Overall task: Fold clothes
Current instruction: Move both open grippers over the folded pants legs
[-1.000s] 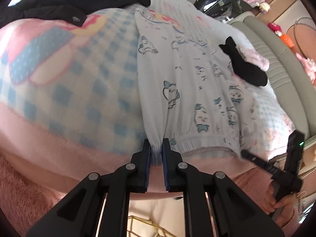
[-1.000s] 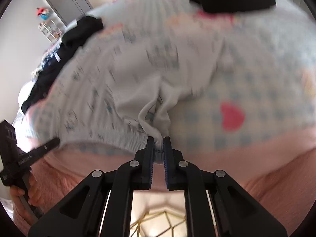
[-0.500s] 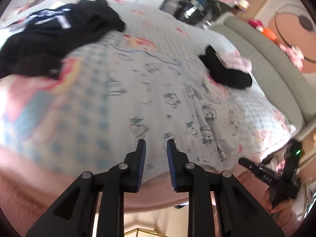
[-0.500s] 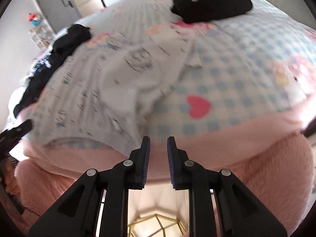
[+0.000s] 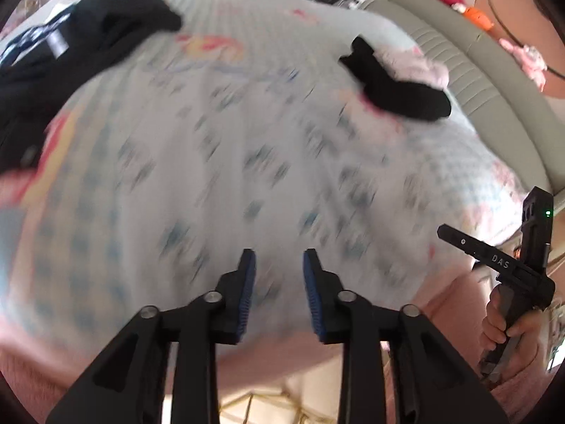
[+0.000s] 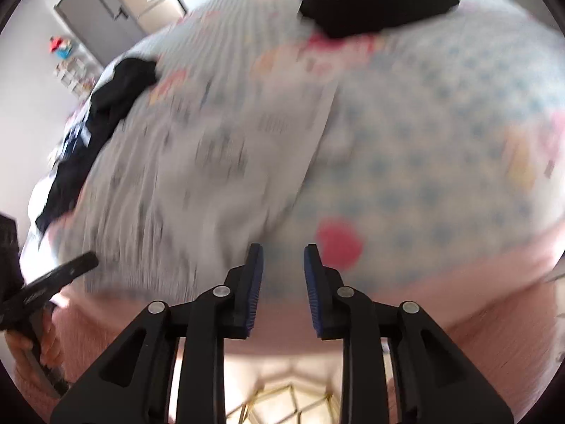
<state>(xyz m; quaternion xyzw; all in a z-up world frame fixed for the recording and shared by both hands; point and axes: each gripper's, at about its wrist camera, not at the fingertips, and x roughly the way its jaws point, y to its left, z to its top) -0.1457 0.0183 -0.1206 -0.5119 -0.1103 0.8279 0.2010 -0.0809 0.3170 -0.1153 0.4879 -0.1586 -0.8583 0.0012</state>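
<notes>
While jaws open empty, garment (image 5: 247, 162) nears bed edge (image 5: 300, 357).

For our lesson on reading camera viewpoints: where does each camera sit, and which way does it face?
Left wrist: on the left gripper, looking down over the bed; fingers opening, nothing between; the right hand shows.
Right wrist: on the right gripper, same downward look; fingers opening, nothing between; the left hand shows.
Shared: printed pyjama garment, folded black garment, black clothes pile.
</notes>
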